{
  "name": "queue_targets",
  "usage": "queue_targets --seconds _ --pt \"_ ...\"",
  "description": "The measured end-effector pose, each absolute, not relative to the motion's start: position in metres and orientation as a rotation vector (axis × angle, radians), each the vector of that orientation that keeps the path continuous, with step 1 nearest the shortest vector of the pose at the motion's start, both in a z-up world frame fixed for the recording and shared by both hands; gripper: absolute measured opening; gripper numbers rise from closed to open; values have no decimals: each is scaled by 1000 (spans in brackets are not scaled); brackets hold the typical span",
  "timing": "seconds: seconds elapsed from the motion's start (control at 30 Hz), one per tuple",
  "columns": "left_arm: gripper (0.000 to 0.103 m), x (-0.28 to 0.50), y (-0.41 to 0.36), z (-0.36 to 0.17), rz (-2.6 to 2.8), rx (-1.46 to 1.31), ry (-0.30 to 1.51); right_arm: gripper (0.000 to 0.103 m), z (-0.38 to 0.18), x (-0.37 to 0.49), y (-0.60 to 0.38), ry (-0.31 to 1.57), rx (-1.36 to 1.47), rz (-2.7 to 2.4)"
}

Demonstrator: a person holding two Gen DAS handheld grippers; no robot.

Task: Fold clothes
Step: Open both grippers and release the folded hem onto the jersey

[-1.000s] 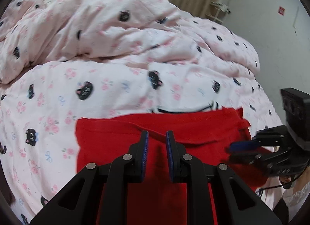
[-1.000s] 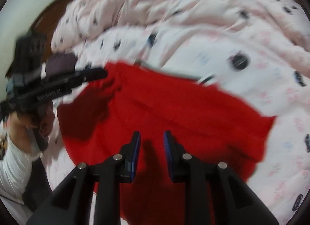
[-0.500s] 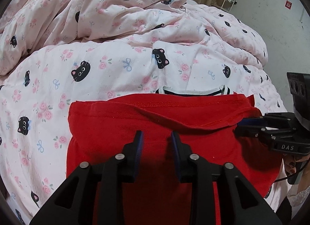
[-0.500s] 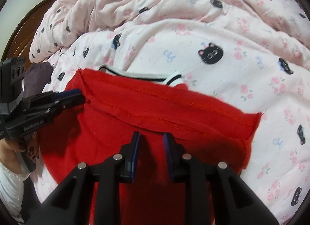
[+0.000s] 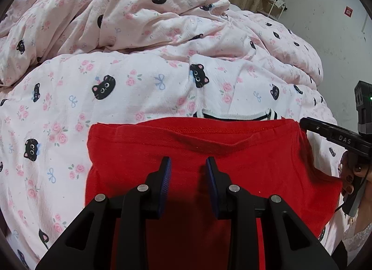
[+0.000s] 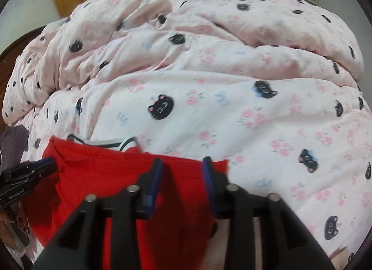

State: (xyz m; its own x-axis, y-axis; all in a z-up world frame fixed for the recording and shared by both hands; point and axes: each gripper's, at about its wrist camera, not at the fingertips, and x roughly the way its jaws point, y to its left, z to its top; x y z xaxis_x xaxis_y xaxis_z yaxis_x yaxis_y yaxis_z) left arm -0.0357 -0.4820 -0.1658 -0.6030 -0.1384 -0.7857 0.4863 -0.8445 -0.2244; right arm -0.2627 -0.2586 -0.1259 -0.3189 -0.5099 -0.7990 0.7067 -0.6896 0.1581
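**Both pairs of fingers spread over one red garment**

Fingers (image 5: 165,177) of the left gripper (image 5: 187,165) stand apart, holding nothing, above the red garment (image 5: 244,165) lying on the cat-print duvet (image 5: 139,84). Right gripper (image 6: 181,165) likewise gapes over the cloth's edge. Its casing reads "DAS"; the left one's reads "GenRobot.AI".

Right gripper (image 5: 304,122) body, right edge of left wrist view: "DAS". Left gripper (image 6: 50,164) body, lower left of right wrist view: "GenRobot.AI", blurry.
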Motion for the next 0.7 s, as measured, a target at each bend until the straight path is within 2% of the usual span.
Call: queue_targets --seconds 0.1,0.27,0.47,0.57,0.7 --pt "27 -26 -489 -162 -2445 1128 610 45 -120 -268 -249 301 1126 -2086" --pt "34 -2 -511 -164 -2395 1080 640 45 -121 -281 -236 319 1165 -2086" --pt "34 27 -538 -166 -2333 1022 674 45 -135 -284 -238 279 1236 -1993" --pt "34 20 -543 -175 -2336 1030 684 45 -147 -281 -247 304 1251 -1994" --pt "34 -2 -546 -196 -2292 1105 607 45 -160 -277 -253 360 1246 -2042"
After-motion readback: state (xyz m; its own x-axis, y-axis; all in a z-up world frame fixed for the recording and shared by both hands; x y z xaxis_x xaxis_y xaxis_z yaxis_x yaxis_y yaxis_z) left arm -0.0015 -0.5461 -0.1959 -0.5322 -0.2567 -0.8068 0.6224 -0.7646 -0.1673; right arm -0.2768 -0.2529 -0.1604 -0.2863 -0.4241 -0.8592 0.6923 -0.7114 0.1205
